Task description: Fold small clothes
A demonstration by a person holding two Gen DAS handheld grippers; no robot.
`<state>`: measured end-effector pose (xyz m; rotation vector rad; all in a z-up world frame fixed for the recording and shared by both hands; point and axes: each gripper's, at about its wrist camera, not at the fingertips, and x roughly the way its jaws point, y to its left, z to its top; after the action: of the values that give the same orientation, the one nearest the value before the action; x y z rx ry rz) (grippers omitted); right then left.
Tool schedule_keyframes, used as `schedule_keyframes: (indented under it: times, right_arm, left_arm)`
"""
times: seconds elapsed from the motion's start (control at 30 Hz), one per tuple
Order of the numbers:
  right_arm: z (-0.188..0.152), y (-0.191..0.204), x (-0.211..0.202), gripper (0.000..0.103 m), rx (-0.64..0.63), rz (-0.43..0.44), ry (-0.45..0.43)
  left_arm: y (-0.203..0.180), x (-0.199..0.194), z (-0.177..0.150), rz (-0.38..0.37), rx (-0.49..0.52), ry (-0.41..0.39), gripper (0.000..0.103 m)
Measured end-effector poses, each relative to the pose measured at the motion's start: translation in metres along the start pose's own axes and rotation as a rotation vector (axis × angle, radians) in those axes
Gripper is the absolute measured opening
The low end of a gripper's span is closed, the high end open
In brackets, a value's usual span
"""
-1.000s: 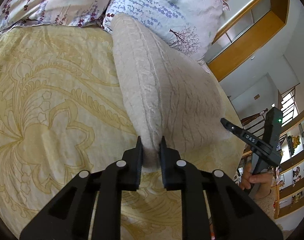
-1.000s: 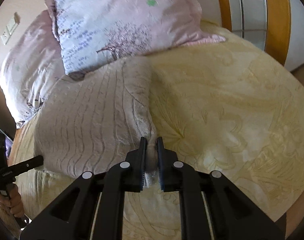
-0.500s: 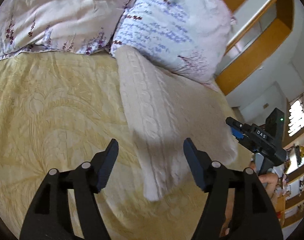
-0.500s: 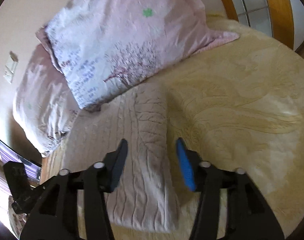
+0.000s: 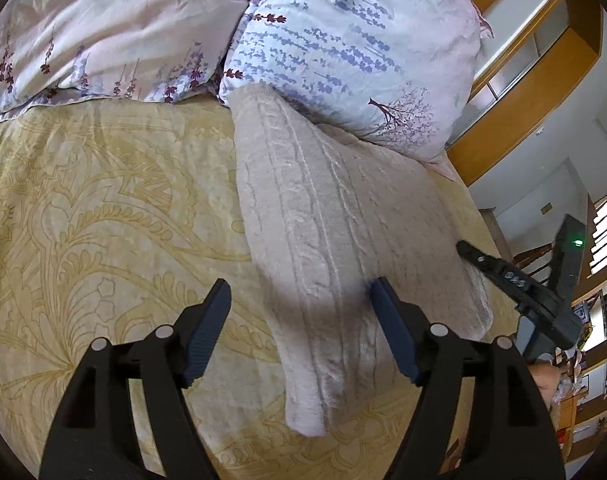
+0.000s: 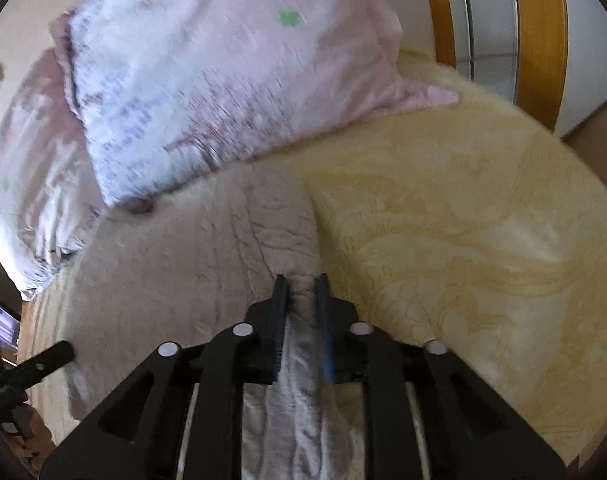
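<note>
- The cream knitted garment (image 5: 327, 216) is lying folded on the yellow bedspread (image 5: 103, 208), running from frame centre up to the pillows (image 5: 343, 52).
- The left gripper (image 5: 299, 320) is hanging spread wide, straddling the garment's lower end without touching it.
- The right gripper (image 6: 301, 300) is clenching a fold of the garment (image 6: 191, 248) at lower centre.
</note>
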<state>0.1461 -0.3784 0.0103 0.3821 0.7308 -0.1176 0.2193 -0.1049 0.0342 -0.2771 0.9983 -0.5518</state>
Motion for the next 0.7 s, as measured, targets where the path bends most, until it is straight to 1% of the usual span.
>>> schedule_keyframes:
  times: [0.03, 0.07, 0.1, 0.17, 0.27, 0.33, 0.43, 0.5, 0.6, 0.7]
  right_arm:
    - [0.000, 0.002, -0.009, 0.040, -0.008, 0.005, -0.035]
    - [-0.001, 0.005, -0.017, 0.044, -0.020, 0.018, -0.068]
    - [-0.001, 0.007, -0.021, 0.047, -0.031, 0.027, -0.086]
    - [-0.003, 0.015, -0.024, 0.047, -0.070, 0.037, -0.095]
    - [-0.006, 0.024, -0.018, 0.047, -0.109, 0.064, -0.068]
    - [-0.008, 0.027, -0.013, 0.047, -0.123, 0.061, -0.043]
    - [-0.015, 0.029, 0.007, 0.050, -0.129, 0.033, 0.048]
    - [-0.019, 0.027, 0.011, 0.051, -0.138, 0.031, 0.042]
    - [-0.019, 0.021, 0.012, 0.051, -0.113, 0.057, 0.050]
    - [-0.021, 0.018, 0.015, 0.052, -0.111, 0.063, 0.041]
  left_arm:
    - [0.000, 0.000, 0.000, 0.000, -0.001, 0.001, 0.073]
    - [0.001, -0.001, 0.000, 0.000, -0.002, 0.001, 0.073]
    - [0.000, 0.001, 0.001, 0.000, -0.004, 0.003, 0.073]
    - [0.000, 0.000, 0.001, 0.004, 0.000, 0.002, 0.073]
    - [-0.002, 0.002, -0.001, 0.020, 0.017, -0.002, 0.074]
    - [-0.005, 0.004, -0.001, 0.038, 0.032, 0.000, 0.077]
    - [-0.010, 0.011, -0.001, 0.058, 0.056, 0.019, 0.078]
    - [-0.013, 0.017, -0.002, 0.070, 0.072, 0.035, 0.078]
    - [-0.020, 0.025, -0.003, 0.094, 0.101, 0.060, 0.078]
    - [-0.024, 0.031, -0.003, 0.120, 0.117, 0.066, 0.078]
